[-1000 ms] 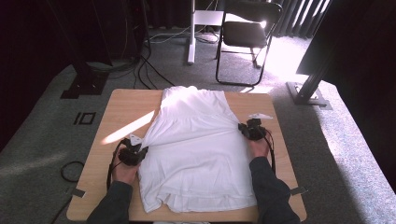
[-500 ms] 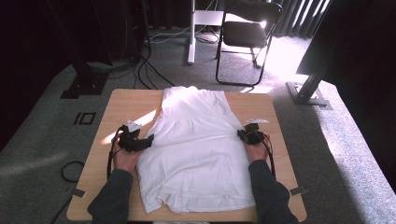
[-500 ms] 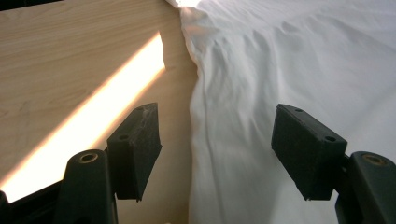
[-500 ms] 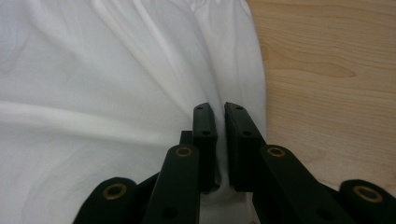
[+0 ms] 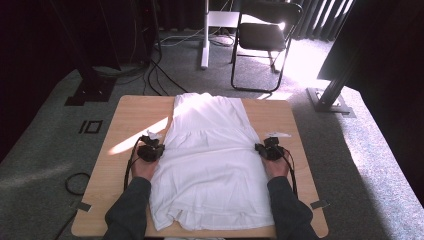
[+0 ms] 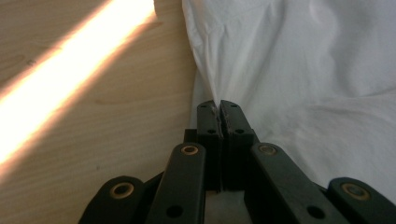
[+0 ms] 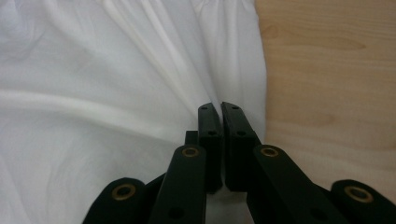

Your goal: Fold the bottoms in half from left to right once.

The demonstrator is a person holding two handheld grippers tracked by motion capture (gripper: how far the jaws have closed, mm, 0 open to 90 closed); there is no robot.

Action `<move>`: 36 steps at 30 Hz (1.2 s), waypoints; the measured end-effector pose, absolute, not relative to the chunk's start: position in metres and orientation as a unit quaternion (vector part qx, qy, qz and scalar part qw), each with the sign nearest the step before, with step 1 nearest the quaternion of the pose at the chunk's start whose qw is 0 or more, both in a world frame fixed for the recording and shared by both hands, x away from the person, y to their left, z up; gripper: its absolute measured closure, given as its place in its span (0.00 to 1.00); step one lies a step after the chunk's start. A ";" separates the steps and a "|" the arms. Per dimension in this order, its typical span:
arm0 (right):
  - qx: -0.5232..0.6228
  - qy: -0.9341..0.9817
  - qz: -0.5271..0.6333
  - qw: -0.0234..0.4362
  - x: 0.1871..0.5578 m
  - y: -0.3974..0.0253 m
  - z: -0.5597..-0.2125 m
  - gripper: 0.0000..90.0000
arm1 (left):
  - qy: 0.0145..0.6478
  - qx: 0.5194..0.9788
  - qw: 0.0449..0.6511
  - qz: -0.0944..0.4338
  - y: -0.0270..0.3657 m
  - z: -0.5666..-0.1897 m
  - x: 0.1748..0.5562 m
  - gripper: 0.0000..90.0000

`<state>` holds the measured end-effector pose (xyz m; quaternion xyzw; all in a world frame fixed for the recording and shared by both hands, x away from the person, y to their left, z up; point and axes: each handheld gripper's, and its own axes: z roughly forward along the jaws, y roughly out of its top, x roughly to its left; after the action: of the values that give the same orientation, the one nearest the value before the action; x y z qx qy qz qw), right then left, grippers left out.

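Both grippers, left (image 5: 150, 151) and right (image 5: 270, 150), have fingers pinched on the white garment's (image 5: 212, 165) side edges, folding underway; next, lift both edges evenly.

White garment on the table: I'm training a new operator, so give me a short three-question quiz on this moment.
1. True or false: both grippers are shut on the white garment.
2. Where does the left gripper hold it? A) collar B) side edge C) bottom hem
3. Fill in: a bright strip of ____ crosses the table beside the left gripper.

Key: 1 true, the right gripper pinches the opposite edge; 2 B; 3 sunlight.
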<state>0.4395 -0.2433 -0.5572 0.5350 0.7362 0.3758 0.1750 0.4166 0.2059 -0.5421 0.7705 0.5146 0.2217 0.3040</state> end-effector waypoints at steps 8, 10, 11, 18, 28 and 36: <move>0.517 0.755 0.364 0.174 0.379 -0.248 -0.557 0.97 | 0.490 0.787 0.308 0.213 0.207 -0.543 0.363 0.98; 0.519 0.755 0.365 0.163 0.362 -0.252 -0.557 0.97 | 0.470 0.801 0.303 0.215 0.206 -0.544 0.337 0.98; 0.520 0.754 0.368 0.160 0.353 -0.254 -0.557 0.97 | 0.467 0.803 0.302 0.213 0.206 -0.543 0.329 0.98; 0.507 0.776 0.347 0.140 0.312 -0.255 -0.550 0.85 | 0.467 0.797 0.317 0.213 0.212 -0.536 0.302 0.81; 0.466 0.767 0.414 0.153 0.385 -0.230 -0.505 0.72 | 0.500 0.753 0.367 0.218 0.224 -0.516 0.337 0.61; 0.478 0.783 0.390 0.079 0.446 -0.192 -0.540 0.67 | 0.506 0.761 0.356 0.195 0.207 -0.528 0.371 0.52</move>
<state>0.4458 -0.1919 -0.5397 0.4784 0.7830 0.3898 0.0786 0.3713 0.2070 -0.5282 0.7606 0.5064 0.1953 0.3562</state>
